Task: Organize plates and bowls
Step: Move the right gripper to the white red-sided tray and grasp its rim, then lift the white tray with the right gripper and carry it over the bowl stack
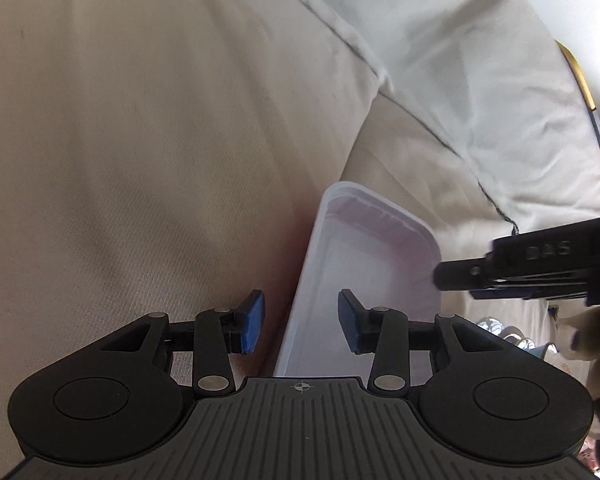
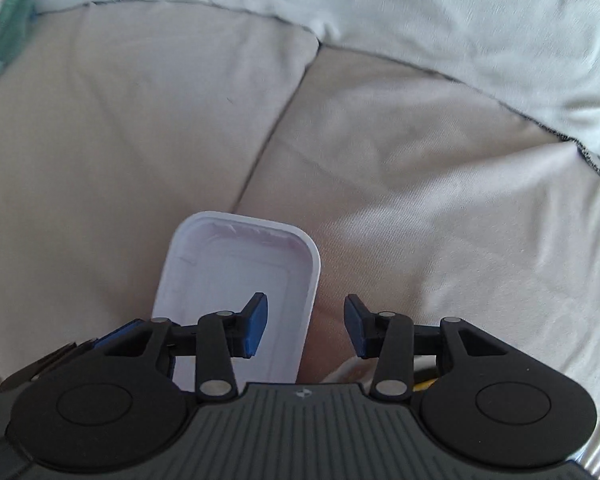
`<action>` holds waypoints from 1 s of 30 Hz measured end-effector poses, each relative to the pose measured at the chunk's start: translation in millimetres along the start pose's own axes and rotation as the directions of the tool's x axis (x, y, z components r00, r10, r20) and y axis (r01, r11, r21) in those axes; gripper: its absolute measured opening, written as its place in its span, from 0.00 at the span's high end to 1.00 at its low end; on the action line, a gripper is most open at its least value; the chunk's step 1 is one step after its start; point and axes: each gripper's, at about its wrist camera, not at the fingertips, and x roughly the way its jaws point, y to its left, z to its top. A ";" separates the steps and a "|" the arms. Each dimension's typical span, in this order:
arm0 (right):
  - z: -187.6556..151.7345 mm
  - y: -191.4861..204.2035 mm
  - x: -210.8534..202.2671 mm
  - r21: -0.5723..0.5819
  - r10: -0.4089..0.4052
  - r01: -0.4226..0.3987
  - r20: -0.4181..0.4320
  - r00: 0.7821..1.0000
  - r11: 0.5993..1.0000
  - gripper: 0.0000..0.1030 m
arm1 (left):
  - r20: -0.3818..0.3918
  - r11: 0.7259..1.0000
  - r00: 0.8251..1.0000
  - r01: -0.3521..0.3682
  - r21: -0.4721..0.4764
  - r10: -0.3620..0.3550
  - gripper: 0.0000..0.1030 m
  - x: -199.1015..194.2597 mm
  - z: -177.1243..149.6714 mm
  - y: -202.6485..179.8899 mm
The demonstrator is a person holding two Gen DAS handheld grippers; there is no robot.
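Left wrist view: the beige sofa cushion (image 1: 140, 140) fills the left side. The left gripper (image 1: 302, 326) is seen with its blue pads (image 1: 253, 322) parted and nothing pressed between them — the long left rim of the white rectangular container (image 1: 364, 248) passes through the gap, though contact with either pad cannot be told. The container lies open side up on the cushion, near the seam between two cushions. A pale blanket (image 1: 460, 60) is draped over the upper right. At the right edge, the right gripper (image 1: 440, 276) is seen from the side, just beside the container's far right rim.

Right wrist view: the same container (image 2: 228, 264) is seen at lower centre-left on the sofa cushion (image 2: 120, 120). The right gripper (image 2: 306, 326) is held released — its left pad (image 2: 256, 324) stands over the container's interior, its right pad outside, the container's right wall between them, ungripped. The blanket (image 2: 460, 20) is seen across the top.
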 end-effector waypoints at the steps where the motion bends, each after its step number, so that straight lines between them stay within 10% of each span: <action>1: 0.8 3.2 7.5 -0.002 -0.004 0.004 -0.018 1.000 1.000 0.59 | -0.007 1.000 1.000 0.010 -0.012 -0.010 0.63 3.2 -0.5 2.8; 6: -7.2 18.5 27.1 -0.023 0.008 -0.009 -0.055 0.998 1.000 0.60 | -0.027 0.997 0.998 0.051 -0.059 -0.052 0.71 7.6 -3.2 13.3; 18: -69.5 34.2 6.9 0.064 0.336 -0.335 -0.011 0.942 0.940 0.60 | 0.063 0.995 0.995 -0.076 -0.071 0.081 0.70 -62.0 -21.5 47.6; 30: -163.1 29.8 15.8 -0.023 0.368 -0.371 0.199 0.908 0.928 0.58 | 0.041 0.993 0.997 -0.057 -0.108 0.062 0.70 -69.5 -43.0 57.1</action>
